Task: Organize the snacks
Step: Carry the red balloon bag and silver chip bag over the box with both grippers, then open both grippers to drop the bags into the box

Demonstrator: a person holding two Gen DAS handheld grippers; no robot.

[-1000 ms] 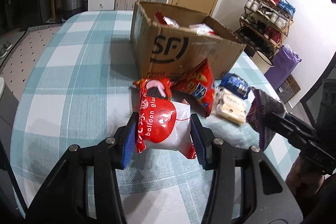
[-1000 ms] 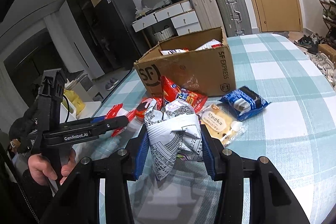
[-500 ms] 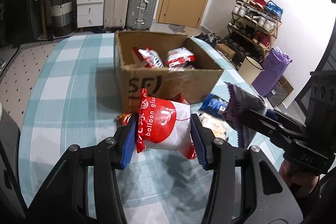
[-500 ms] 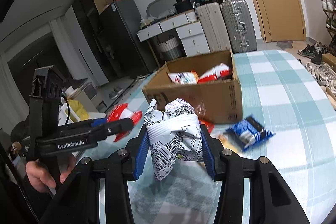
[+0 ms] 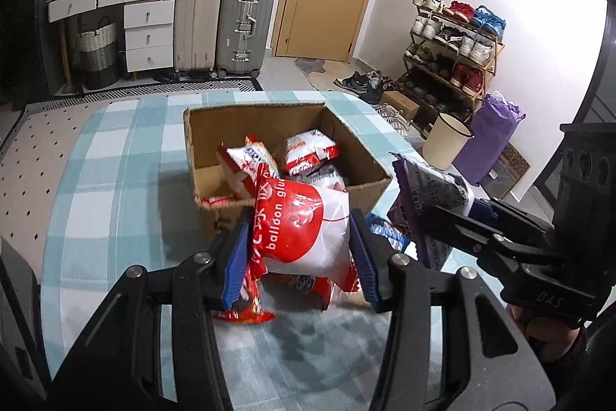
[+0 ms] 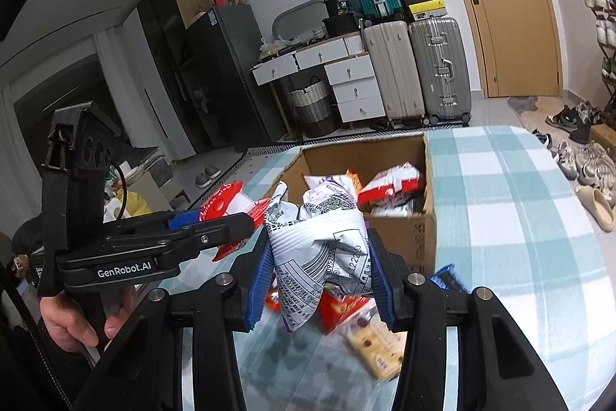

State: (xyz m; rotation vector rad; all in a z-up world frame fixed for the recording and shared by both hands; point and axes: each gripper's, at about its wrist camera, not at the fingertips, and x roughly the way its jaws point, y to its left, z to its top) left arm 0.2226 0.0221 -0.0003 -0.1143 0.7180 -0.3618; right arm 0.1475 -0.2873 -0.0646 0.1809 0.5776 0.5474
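Observation:
My left gripper [image 5: 298,257] is shut on a red-and-white "balloon" snack bag [image 5: 304,230] and holds it in the air just before the open cardboard box [image 5: 215,126]. My right gripper [image 6: 321,276] is shut on a white-and-purple printed snack bag [image 6: 323,249], also raised near the box [image 6: 423,241]. The box holds several red-and-white snack packs [image 5: 308,153]. Each gripper shows in the other's view: the right one [image 5: 442,214] at right, the left one [image 6: 238,214] at left.
Loose snacks lie on the checked tablecloth [image 5: 115,160] below the grippers: a red pack [image 6: 338,307], a biscuit pack [image 6: 377,349], a blue pack [image 5: 389,234]. Suitcases [image 5: 242,22], drawers and a shoe rack [image 5: 454,41] stand beyond the table.
Both grippers have risen with their bags and moved toward the box, so its inside now shows. The loose snacks on the table have dropped below the held bags.

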